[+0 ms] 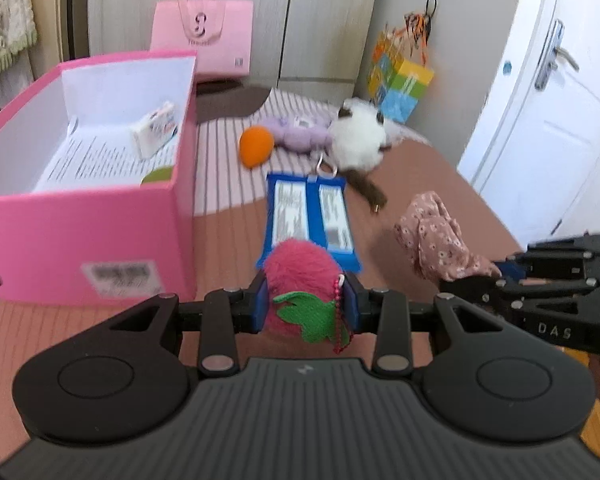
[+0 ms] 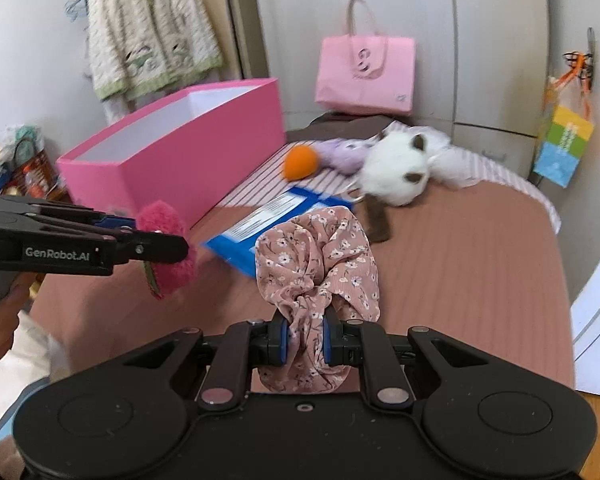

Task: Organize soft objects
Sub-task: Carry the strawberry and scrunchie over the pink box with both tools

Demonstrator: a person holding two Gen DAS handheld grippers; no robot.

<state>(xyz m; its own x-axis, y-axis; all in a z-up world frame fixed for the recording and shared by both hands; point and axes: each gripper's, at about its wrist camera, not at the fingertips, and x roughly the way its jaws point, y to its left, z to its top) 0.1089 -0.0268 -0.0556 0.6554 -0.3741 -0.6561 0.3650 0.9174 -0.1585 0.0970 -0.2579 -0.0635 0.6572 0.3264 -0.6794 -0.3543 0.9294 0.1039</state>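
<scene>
The left gripper [image 1: 306,304] pinches a fuzzy pink strawberry plush [image 1: 300,268] and the right gripper [image 2: 306,340] clamps a floral scrunchie [image 2: 320,256], both lifted, probably bound for the open pink box [image 1: 100,220] at near left.

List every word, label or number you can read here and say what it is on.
"GenRobot.AI": side of the left gripper.
"DAS": body of the right gripper.
Unreadable, blurred: pink box label, blue packet panels, pink bag logo.
</scene>
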